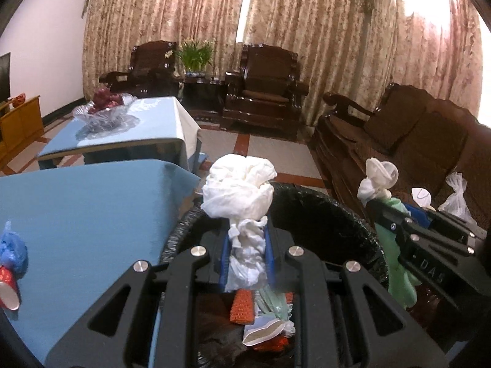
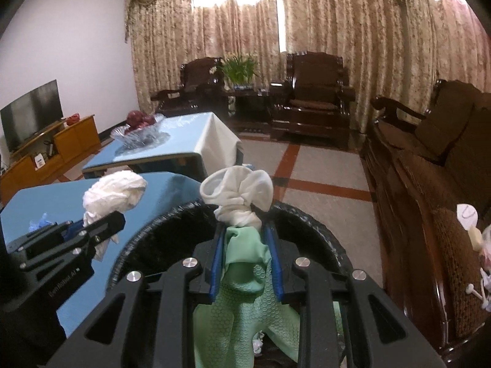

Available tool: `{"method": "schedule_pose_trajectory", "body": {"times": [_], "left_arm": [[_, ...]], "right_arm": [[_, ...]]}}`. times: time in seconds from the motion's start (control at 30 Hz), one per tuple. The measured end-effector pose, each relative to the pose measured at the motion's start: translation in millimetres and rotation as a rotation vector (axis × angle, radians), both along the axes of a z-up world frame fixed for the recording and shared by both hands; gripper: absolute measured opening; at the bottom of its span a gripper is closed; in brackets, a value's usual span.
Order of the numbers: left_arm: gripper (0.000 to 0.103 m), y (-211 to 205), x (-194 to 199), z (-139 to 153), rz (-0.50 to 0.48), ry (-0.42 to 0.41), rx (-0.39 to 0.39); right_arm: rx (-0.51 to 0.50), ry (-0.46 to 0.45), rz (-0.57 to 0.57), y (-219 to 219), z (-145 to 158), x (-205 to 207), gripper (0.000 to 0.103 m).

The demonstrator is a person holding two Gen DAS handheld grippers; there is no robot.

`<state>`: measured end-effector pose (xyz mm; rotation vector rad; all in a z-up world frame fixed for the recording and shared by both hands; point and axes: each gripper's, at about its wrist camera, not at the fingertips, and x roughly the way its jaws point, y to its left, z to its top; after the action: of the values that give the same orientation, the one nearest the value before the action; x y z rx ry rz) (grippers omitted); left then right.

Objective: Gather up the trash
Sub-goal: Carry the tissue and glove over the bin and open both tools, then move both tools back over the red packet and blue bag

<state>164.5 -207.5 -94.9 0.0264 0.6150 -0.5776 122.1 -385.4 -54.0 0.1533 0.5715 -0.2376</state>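
Left claw [image 1: 245, 245]: clamped on a crumpled white tissue wad [image 1: 239, 190], which sticks out past its tips.
Right claw [image 2: 245, 245]: clamped on a green rubber glove [image 2: 245, 291] with a white cuff bunched beyond the tips.
Bin [image 1: 322, 214]: black-lined, open, directly under and ahead of both claws; the two loads hang over its mouth.
Done: scraps already lie inside the bin, below the left claw.
Left: neither load is dropped yet. A blue bag and red cup [image 1: 9, 282] sit on the blue table [image 1: 92, 208] left of the left claw; white bags [image 1: 457, 196] rest on the sofa to the right.
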Motion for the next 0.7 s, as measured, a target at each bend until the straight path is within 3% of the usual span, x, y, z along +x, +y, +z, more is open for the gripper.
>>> {"method": "schedule_pose_trajectory", "body": {"times": [0.3, 0.4, 0.47, 0.5, 0.57, 0.67, 0.7], "left_arm": [[0.018, -27, 20, -24, -0.035, 0.053, 0.042], [0.027, -31, 25, -27, -0.051, 0.073, 0.048], [0.046, -31, 29, -28, -0.061, 0.078, 0.040], [0.049, -29, 28, -28, -0.065, 0.073, 0.039], [0.060, -28, 28, -27, -0.070, 0.071, 0.037], [0.065, -21, 28, -25, -0.062, 0.071, 0.030], [0.067, -19, 29, -24, -0.058, 0.069, 0.029]], "right_arm": [[0.030, 0.057, -0.022, -26, -29, 12, 0.027], [0.035, 0.077, -0.025, -31, -37, 14, 0.033], [0.035, 0.085, -0.038, -34, -41, 14, 0.044], [0.035, 0.086, -0.043, -35, -43, 12, 0.047], [0.021, 0.078, -0.067, -36, -44, 8, 0.071], [-0.006, 0.060, -0.106, -40, -41, 1, 0.090], [-0.005, 0.057, -0.110, -40, -40, -1, 0.091]]}}
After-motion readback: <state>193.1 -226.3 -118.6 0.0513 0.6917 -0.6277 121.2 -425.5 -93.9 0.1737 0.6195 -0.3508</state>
